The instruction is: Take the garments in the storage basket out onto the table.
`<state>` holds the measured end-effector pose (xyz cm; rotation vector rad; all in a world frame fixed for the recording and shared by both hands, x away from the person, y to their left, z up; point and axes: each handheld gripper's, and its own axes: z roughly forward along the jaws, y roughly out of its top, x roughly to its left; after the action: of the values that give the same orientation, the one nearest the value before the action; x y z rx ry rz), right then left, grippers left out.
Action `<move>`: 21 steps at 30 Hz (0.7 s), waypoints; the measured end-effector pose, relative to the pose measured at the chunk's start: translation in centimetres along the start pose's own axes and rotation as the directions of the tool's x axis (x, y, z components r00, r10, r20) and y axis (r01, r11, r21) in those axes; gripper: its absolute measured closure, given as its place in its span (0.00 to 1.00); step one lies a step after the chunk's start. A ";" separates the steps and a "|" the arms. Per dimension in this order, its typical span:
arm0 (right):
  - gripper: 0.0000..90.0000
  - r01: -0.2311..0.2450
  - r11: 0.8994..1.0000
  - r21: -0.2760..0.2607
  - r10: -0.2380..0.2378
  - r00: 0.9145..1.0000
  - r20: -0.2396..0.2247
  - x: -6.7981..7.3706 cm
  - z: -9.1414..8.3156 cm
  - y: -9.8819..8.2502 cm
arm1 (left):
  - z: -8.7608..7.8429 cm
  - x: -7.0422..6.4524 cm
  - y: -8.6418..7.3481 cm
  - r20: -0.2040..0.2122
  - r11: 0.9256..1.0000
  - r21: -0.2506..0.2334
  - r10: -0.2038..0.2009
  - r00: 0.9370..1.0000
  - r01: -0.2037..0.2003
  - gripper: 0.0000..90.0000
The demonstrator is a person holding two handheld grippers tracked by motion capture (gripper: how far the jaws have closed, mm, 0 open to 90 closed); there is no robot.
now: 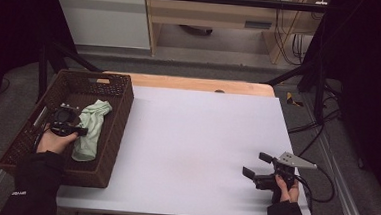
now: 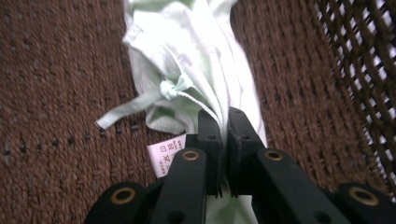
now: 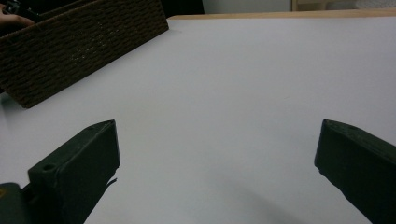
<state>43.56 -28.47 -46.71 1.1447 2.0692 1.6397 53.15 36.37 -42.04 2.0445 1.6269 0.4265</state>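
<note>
Since the left gripper (image 2: pixel 223 140) has its 2 jaws pressed together on a fold of the pale green garment (image 2: pixel 187 60), the work in hand looks like lifting that cloth out of the basket; in the left gripper view the pinch sits low centre of the frame, w/ a white care label (image 2: pixel 166 156) just left of the jaws and a small tied bow above it; grabbing a bunched fold rather than a flat edge prob. gives the jaws enough thickness to hold. In the high view the garment (image 1: pixel 91 126) lies inside the brown woven basket (image 1: pixel 118 128) at the left of the frame, the left gripper (image 1: pixel 79 130) touching its lower half. At lower right of that view the right gripper (image 1: pixel 255 164) rests over the white table (image 1: pixel 197 133), well apart from the basket, jaws wide apart and holding nothing; likely waiting to receive or spread the cloth on the bare surface. Farther off, upper left of the right gripper view, the basket's side wall (image 3: pixel 84 42) stands on the table.
</note>
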 end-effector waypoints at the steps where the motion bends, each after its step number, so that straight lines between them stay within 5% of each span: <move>1: 0.01 0.000 1.000 0.000 0.000 1.000 0.000 0.0 0.0 0.0 | -0.2 0.0 0.0 0.004 1.000 -0.013 -0.006 1.000 0.006 0.95; 9: 0.01 0.000 1.000 0.000 0.000 1.000 0.000 0.0 0.0 0.0 | -1.4 0.1 0.3 0.021 0.992 -0.120 -0.025 0.999 0.027 0.95; 17: 0.01 0.000 1.000 0.001 0.000 1.000 0.001 0.0 0.0 0.0 | -2.0 0.0 0.3 0.032 0.983 -0.177 -0.034 0.999 0.039 0.95; 21: 0.01 0.000 1.000 0.000 0.000 1.000 0.001 0.0 0.0 0.0 | -2.6 0.1 0.2 0.033 0.972 -0.231 -0.046 0.998 0.053 0.95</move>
<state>43.55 -28.46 -46.70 1.1455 2.0690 1.6383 51.99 36.88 -39.79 1.8255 1.5302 0.5411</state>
